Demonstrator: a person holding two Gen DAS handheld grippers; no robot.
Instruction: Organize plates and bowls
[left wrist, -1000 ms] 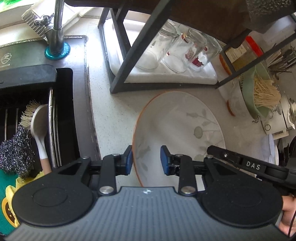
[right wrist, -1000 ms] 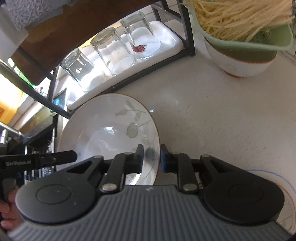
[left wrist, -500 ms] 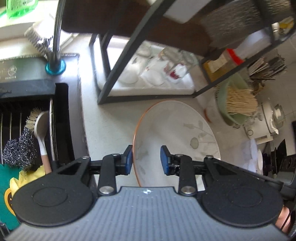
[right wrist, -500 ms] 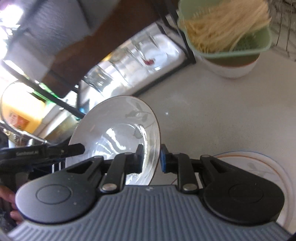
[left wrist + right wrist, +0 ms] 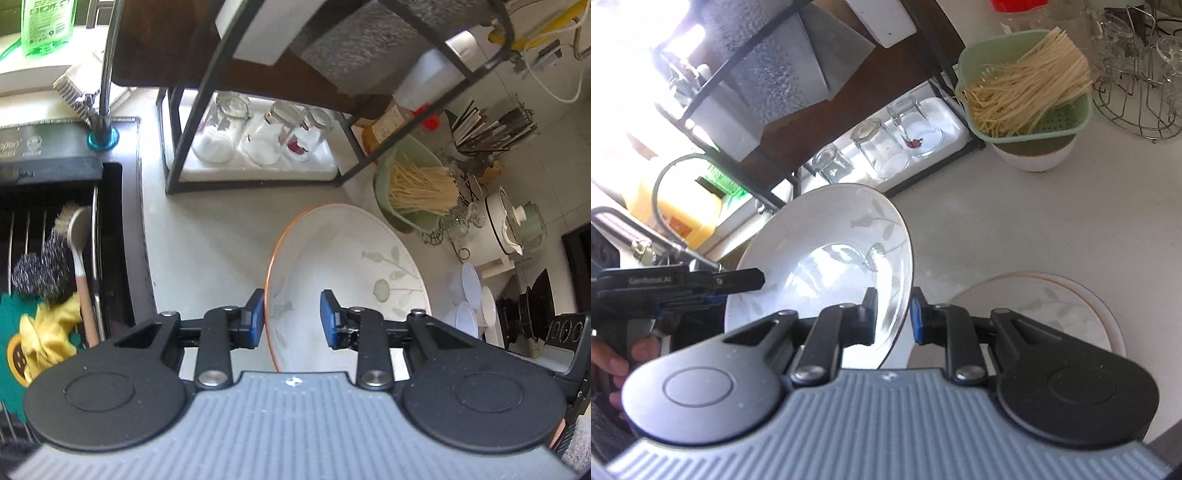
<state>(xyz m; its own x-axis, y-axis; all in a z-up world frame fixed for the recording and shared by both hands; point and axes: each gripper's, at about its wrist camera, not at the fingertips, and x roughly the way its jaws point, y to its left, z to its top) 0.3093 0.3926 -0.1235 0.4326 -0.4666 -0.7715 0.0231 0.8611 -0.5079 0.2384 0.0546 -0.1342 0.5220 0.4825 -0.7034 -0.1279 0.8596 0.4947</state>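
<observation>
A white deep plate (image 5: 347, 266) with a leaf pattern and an orange rim hangs tilted above the counter, held from both sides. My left gripper (image 5: 291, 317) is shut on its left rim, one blue pad outside and one inside the wall. In the right wrist view the same plate (image 5: 827, 258) has my right gripper (image 5: 894, 314) shut on its right rim, and the left gripper (image 5: 738, 288) clamps the far edge, a hand behind it. A second leaf-patterned plate (image 5: 1052, 306) lies flat on the counter just right of the right gripper.
A black-framed rack with three upturned glasses (image 5: 258, 140) stands behind. The sink (image 5: 110, 236) with brush and scourer lies left. A green colander of noodles (image 5: 1027, 96) sits on a white bowl (image 5: 1034, 158); a wire stand (image 5: 1137, 92) and small white bowls (image 5: 469, 291) are at the right.
Both grippers have risen with the plate, and the counter and rack look farther away. The flat plate on the counter has come into the right wrist view.
</observation>
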